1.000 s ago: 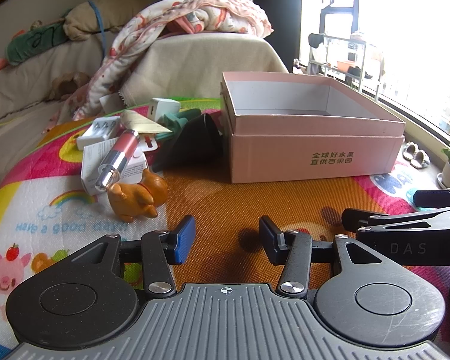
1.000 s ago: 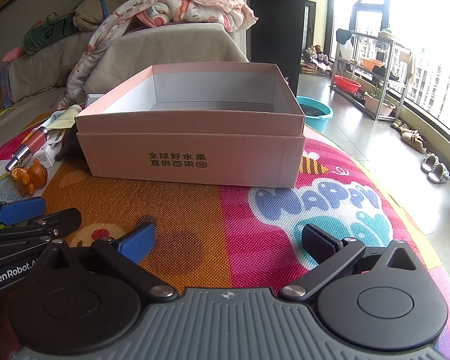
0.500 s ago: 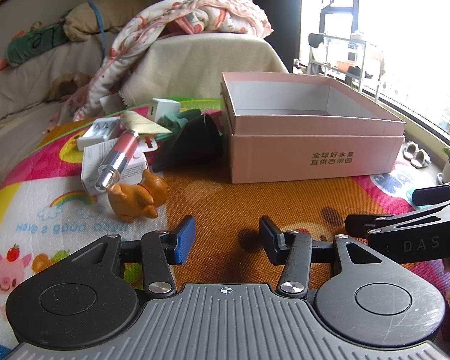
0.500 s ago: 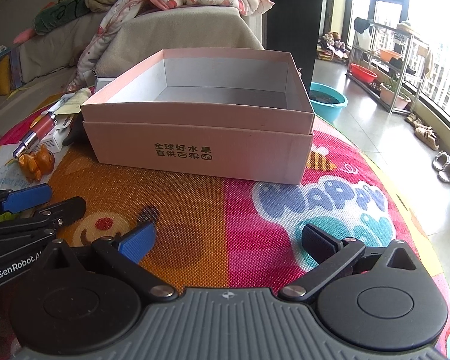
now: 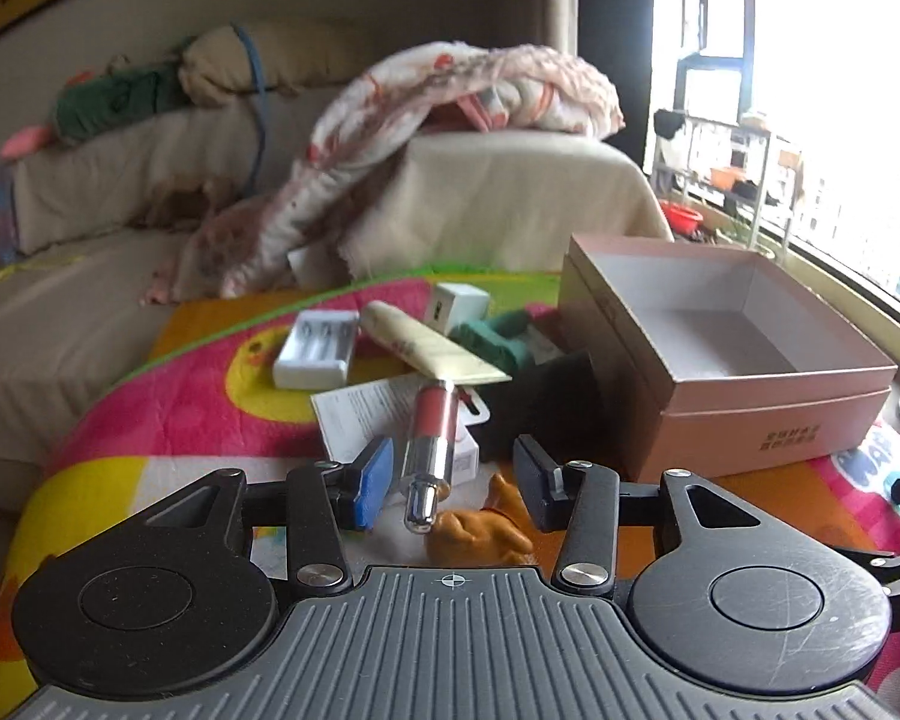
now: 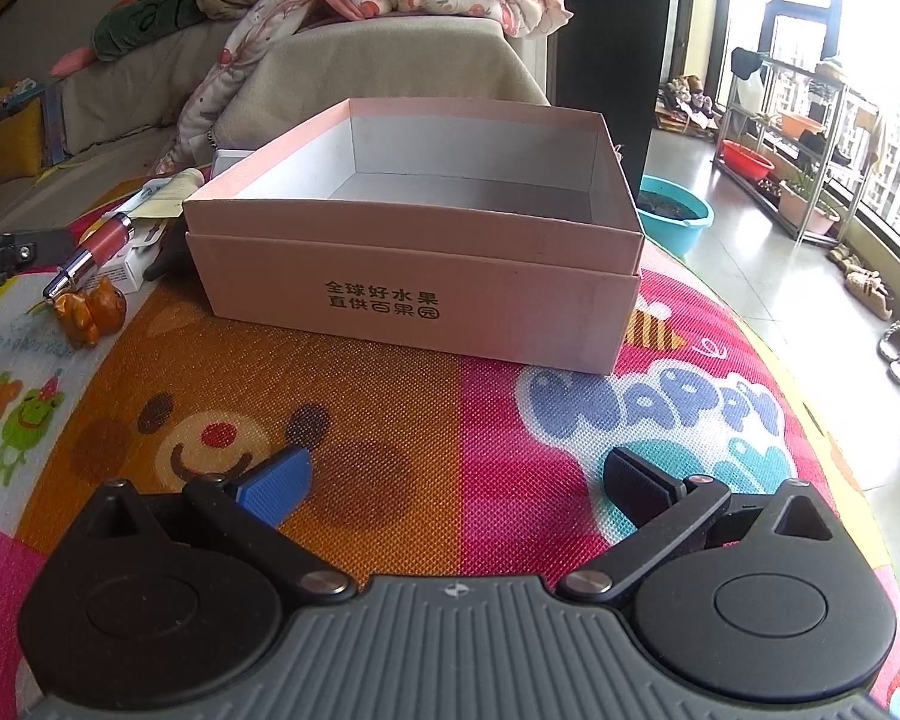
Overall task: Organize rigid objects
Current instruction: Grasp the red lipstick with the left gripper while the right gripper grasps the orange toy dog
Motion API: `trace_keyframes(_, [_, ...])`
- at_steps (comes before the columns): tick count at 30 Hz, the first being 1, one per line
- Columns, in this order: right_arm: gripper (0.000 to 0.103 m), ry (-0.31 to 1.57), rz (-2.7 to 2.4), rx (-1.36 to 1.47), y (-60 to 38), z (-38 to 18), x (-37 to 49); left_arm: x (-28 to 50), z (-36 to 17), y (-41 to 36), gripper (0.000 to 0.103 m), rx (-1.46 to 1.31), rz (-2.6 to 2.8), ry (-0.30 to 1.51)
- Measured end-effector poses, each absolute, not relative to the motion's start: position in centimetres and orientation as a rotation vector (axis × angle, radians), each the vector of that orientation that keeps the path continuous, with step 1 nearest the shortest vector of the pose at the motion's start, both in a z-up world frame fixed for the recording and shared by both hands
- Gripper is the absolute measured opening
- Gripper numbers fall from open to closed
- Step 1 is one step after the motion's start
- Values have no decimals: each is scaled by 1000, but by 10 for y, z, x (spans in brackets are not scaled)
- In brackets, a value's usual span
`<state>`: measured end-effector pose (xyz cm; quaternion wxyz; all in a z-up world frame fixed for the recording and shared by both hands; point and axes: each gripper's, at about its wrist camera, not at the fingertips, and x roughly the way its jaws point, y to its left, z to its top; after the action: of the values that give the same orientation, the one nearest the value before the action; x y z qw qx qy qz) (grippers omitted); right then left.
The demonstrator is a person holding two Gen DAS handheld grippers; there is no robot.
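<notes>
An open pink cardboard box (image 5: 750, 402) (image 6: 426, 276) stands on the colourful play mat and looks empty. Left of it lies a pile: a pink and silver tube (image 5: 429, 444) (image 6: 93, 252), an orange animal figurine (image 5: 480, 531) (image 6: 90, 312), a cream tube (image 5: 426, 348), a white tray with vials (image 5: 318, 348), a small white box (image 5: 459, 306) and a green object (image 5: 492, 339). My left gripper (image 5: 450, 486) is open, its fingers either side of the silver tip of the pink tube, just above the figurine. My right gripper (image 6: 456, 483) is open and empty over the mat in front of the box.
A paper leaflet (image 5: 360, 414) and a dark object (image 5: 546, 396) lie in the pile. A sofa with a blanket (image 5: 450, 90) stands behind the mat. A teal basin (image 6: 675, 213), shelves and slippers are on the floor to the right.
My left gripper has moved forward and left to the pile and now straddles the pink tube's tip. My right gripper has risen slightly and stays open.
</notes>
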<state>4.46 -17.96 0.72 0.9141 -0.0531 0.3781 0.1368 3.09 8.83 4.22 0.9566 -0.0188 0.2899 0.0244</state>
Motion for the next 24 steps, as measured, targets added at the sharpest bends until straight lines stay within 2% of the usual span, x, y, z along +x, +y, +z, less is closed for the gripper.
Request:
trace_keyframes(4, [103,767,281,-104,-179,8,42,53,29,98,49,-56,55,607])
trace_keyframes(6, [103,735,312,-114,-176,11,36,55,27,99,36,-26,43,590])
trace_keyframes(7, [103,695,324,-126,-173,15,31,54,26,98,24,-5,37,584])
trace_keyframes(9, [103,560,350,-170,-161,25,15,51,24,98,24,17,20,583])
trace_keyframes(11, [103,502,445,-203,-143,36,9,41,26,103,24,7,-9,578])
trace_keyframes(13, [102,523,576,-212,-122,43,13,22,31,114,24,-22,-17,550])
trace_keyframes(16, [95,545,697,-222,-87,46,24,-12,41,131,24,-76,-21,511])
trace_keyframes(19, [94,532,745,-269,-49,40,31,-40,45,146,24,-106,-19,506])
trace_keyframes(21, [91,566,766,-278,-27,33,40,-53,44,152,18,-118,-22,515])
trace_keyframes(24, [81,635,770,-267,-6,22,53,-65,41,156,17,-134,-35,523])
